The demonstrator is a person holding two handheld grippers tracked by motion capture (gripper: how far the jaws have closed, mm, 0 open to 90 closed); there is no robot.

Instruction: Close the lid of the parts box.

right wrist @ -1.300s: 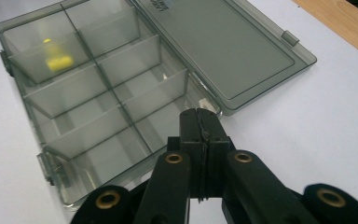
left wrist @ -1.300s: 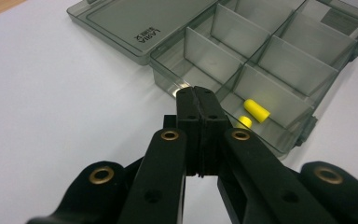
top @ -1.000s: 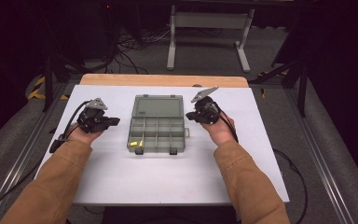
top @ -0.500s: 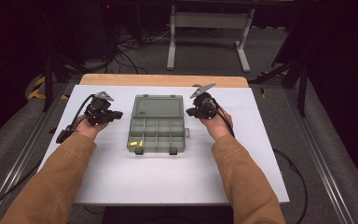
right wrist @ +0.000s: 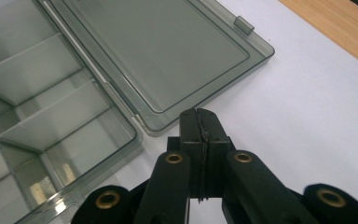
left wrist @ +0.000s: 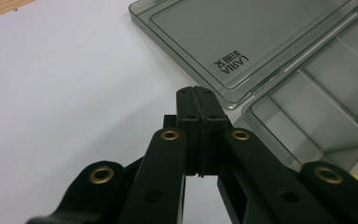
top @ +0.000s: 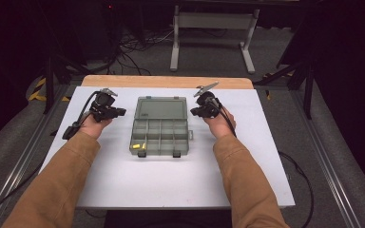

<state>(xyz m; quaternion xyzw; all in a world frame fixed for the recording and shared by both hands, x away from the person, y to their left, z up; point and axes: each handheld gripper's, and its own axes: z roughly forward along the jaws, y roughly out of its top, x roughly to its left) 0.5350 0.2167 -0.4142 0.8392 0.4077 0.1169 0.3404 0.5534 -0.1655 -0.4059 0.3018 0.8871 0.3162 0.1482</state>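
From above, my left hand-held gripper (top: 115, 112) and my right hand-held gripper (top: 198, 111) flank the open, smoky-grey translucent plastic organiser box (top: 159, 126), which lies in the middle of the white-covered desk (top: 180, 185). Over the last second both hands have slid up the desk from beside the tray to level with the box's flat-lying lid (top: 161, 108), each tip just beside a lid edge. A small yellow piece (top: 138, 147) sits in the front-left compartment.

In the left gripper view, my jaws are pressed fully together with nothing between them, the tip hanging by the seam where the lid (left wrist: 242, 42) meets the divided tray (left wrist: 317, 121); I cannot tell whether it touches.

In the right gripper view, my jaws are likewise shut and empty, the tip just off the lid's (right wrist: 158, 51) near corner.

I judge I'm lining up to work the lid, likely folding it closed.
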